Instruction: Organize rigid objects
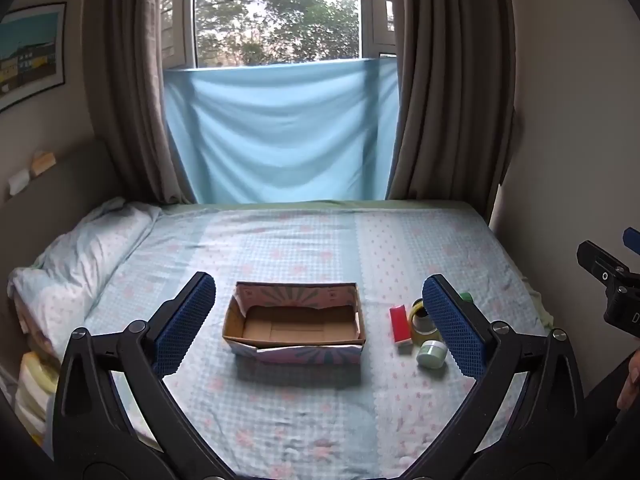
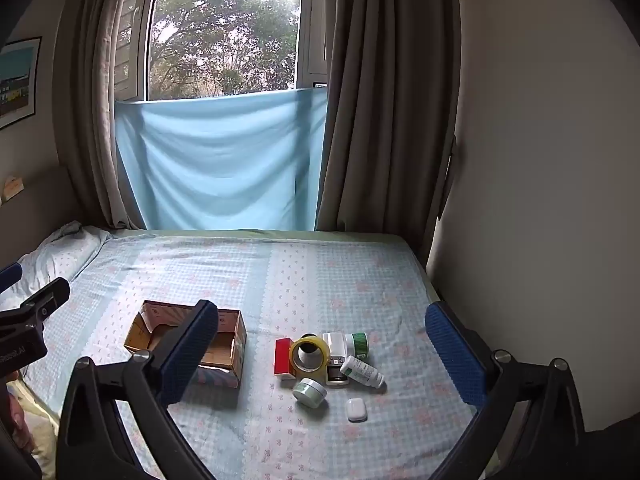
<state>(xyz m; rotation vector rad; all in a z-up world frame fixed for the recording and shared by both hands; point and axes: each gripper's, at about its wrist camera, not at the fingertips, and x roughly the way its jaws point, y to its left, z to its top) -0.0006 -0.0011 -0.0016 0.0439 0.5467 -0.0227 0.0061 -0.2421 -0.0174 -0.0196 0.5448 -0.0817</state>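
Note:
An open cardboard box sits empty on the bed; it also shows in the right wrist view, partly behind a finger. To its right lies a cluster: a red box, a yellow tape roll, a small round jar, a white dropper bottle, a green-labelled bottle, a dark scale-like device and a white case. My left gripper is open, hovering before the box. My right gripper is open, above the cluster.
The bed has a checked floral sheet. A pillow lies at the left. Curtains and a blue cloth hang behind. A wall stands at the right edge. The right gripper's body shows in the left view.

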